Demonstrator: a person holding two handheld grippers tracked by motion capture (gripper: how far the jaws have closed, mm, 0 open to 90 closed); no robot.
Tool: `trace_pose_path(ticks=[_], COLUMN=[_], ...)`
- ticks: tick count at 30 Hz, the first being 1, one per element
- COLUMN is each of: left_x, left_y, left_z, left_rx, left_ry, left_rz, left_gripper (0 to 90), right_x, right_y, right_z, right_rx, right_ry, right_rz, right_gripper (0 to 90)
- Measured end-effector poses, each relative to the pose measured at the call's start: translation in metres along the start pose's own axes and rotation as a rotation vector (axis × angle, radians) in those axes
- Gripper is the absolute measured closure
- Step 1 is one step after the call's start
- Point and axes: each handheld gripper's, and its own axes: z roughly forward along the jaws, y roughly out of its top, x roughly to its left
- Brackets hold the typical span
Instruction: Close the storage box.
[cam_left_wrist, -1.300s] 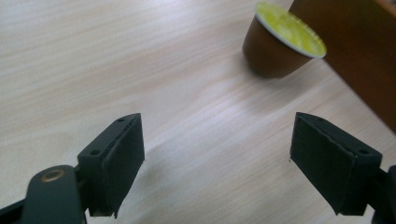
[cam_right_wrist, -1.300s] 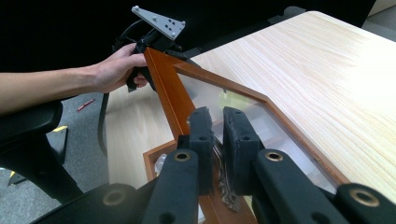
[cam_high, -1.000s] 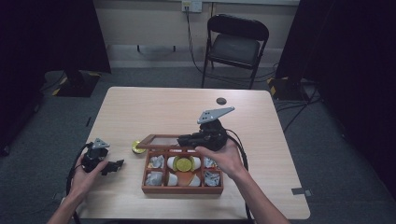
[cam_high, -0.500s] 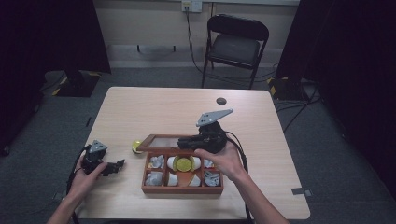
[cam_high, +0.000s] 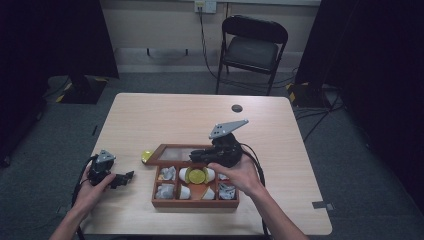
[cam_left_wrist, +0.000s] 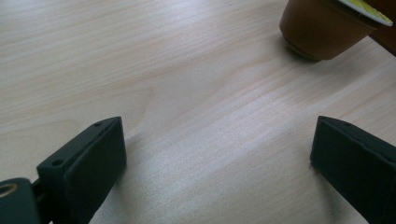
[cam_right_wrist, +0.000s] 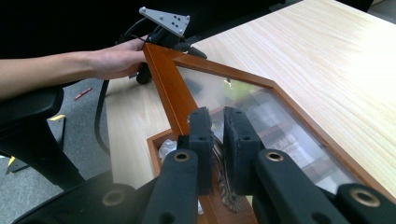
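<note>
A wooden compartment box stands near the table's front edge. It holds grey wrapped pieces and a yellow-topped capsule. Its glass lid is raised at the back left. My right gripper is shut on the metal clasp at the edge of the lid. My left gripper rests low over the table at the left, open and holding nothing. A brown capsule with a yellow top lies on its side ahead of it, beside the box.
A small dark disc lies on the far part of the table. A black folding chair stands beyond the far edge. Cables trail from both grippers toward the front edge.
The right gripper has sunk slightly while keeping hold of the lid's clasp. The left gripper has barely moved.
</note>
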Motion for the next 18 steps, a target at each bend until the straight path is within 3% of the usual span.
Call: trace_pose_path(ticks=[18], left_x=[0.0001], left_y=[0.0000], left_z=[0.0000], left_rx=[0.002], left_ry=[-0.002], left_rz=[0.002], left_gripper=[2.9], right_x=[0.0066], right_y=[-0.0062], right_z=[0.0040], right_rx=[0.047], right_ry=[0.005], right_rz=[-0.021], right_gripper=[81.9])
